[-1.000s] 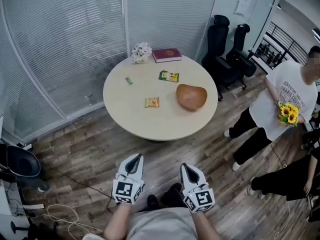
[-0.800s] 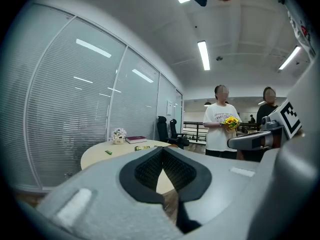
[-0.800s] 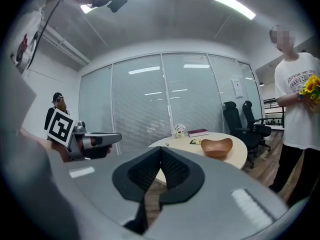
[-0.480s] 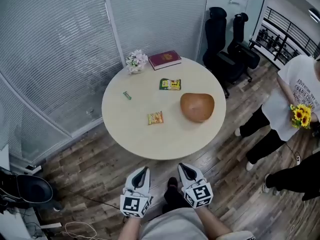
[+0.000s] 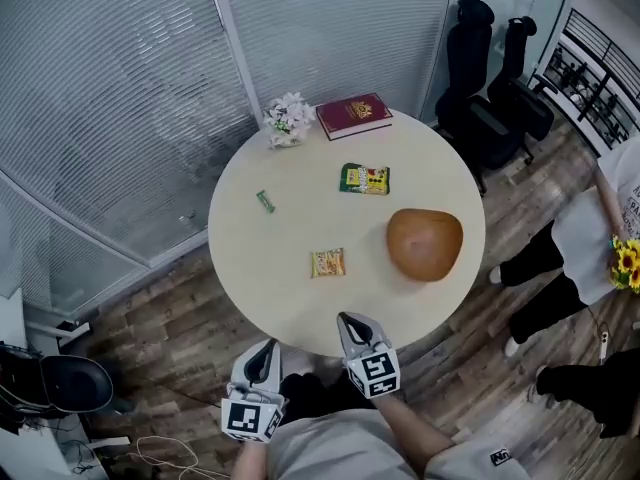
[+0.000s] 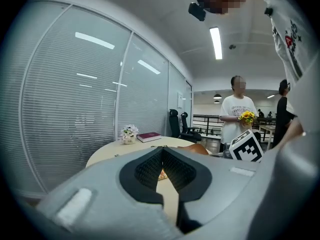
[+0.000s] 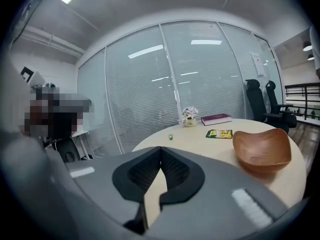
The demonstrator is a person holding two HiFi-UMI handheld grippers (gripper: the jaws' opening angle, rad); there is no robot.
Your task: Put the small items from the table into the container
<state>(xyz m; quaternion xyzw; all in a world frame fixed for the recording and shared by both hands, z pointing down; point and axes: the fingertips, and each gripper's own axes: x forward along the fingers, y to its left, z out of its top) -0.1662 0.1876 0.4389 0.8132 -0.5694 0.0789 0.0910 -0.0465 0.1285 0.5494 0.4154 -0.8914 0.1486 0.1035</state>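
On the round beige table [image 5: 270, 268] stands a brown wooden bowl [image 5: 425, 244] [image 7: 261, 146] at the right. Loose on the table lie an orange-yellow snack packet [image 5: 328, 263], a green packet [image 5: 365, 179] [image 7: 220, 133] and a small green candy [image 5: 265, 201] [image 7: 170, 137]. My right gripper [image 5: 347, 319] [image 7: 161, 150] is shut and empty, its tip over the table's near edge, near the orange packet. My left gripper [image 5: 262, 351] [image 6: 161, 149] is shut and empty, just short of the near edge and lower left of that packet.
A small flower pot [image 5: 289, 120] and a red book [image 5: 353, 115] sit at the table's far side. Two black office chairs [image 5: 490, 78] stand behind it. A person holding sunflowers [image 5: 628, 260] stands at the right. Glass walls with blinds run along the left.
Both grippers have come forward to the table. The right one went from over the floor to over the near edge; the left one trails beside it. Both stayed shut.
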